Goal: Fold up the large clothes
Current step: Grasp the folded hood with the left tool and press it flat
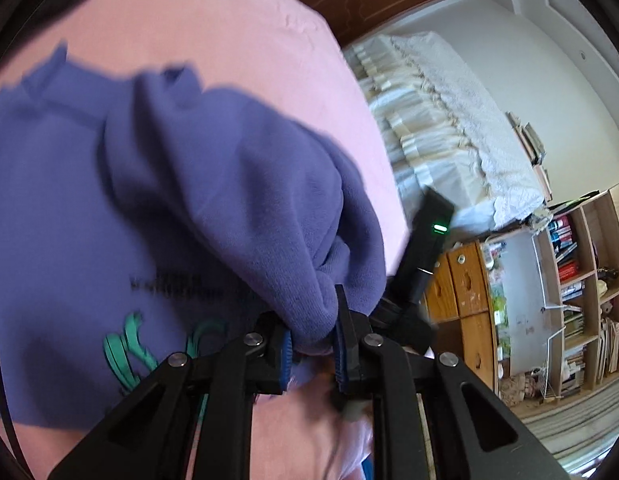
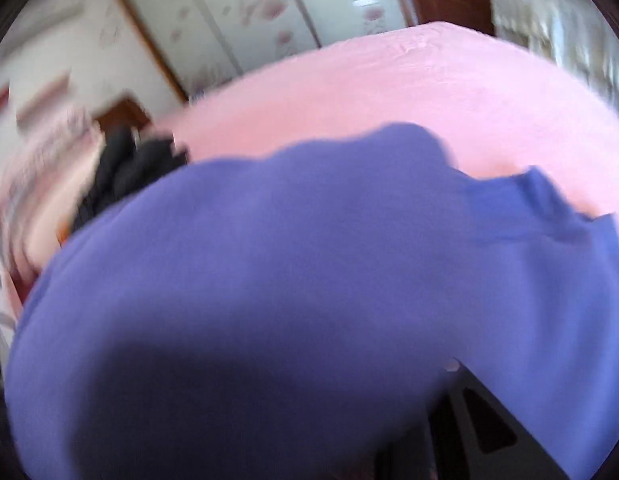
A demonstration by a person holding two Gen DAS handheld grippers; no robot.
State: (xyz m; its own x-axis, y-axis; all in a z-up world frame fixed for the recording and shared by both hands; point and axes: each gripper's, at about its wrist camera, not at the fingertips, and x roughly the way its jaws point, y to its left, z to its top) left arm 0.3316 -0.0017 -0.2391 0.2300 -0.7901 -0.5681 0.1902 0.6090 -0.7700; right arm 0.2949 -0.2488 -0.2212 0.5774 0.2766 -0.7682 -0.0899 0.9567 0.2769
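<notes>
Two grippers work on one purple sweatshirt (image 1: 213, 184), which lies across a pink bedspread (image 1: 213, 32) and fills the left and middle of the left wrist view. At the lower middle of that view the left gripper (image 1: 313, 340) has its blue-padded fingers (image 1: 341, 344) drawn narrow, clamped on a bunched fold of the purple cloth, which rises from the pads in a hump toward the centre of the frame. At the lower left of the garment a green printed design (image 1: 129, 348) shows, with a line of dark lettering (image 1: 169, 282) above it, too blurred to read.

In the right wrist view the same sweatshirt (image 2: 289, 280) drapes over the lens and covers most of the frame, the pink bedspread (image 2: 389, 92) lying beyond it. Only a piece of the right gripper's black frame shows at the lower right; its fingertips are hidden under the cloth, so what they grip I cannot tell, nor how far apart they stand.

A black device with a green light (image 1: 439, 228) stands just right of the clamped fold in the left wrist view.
</notes>
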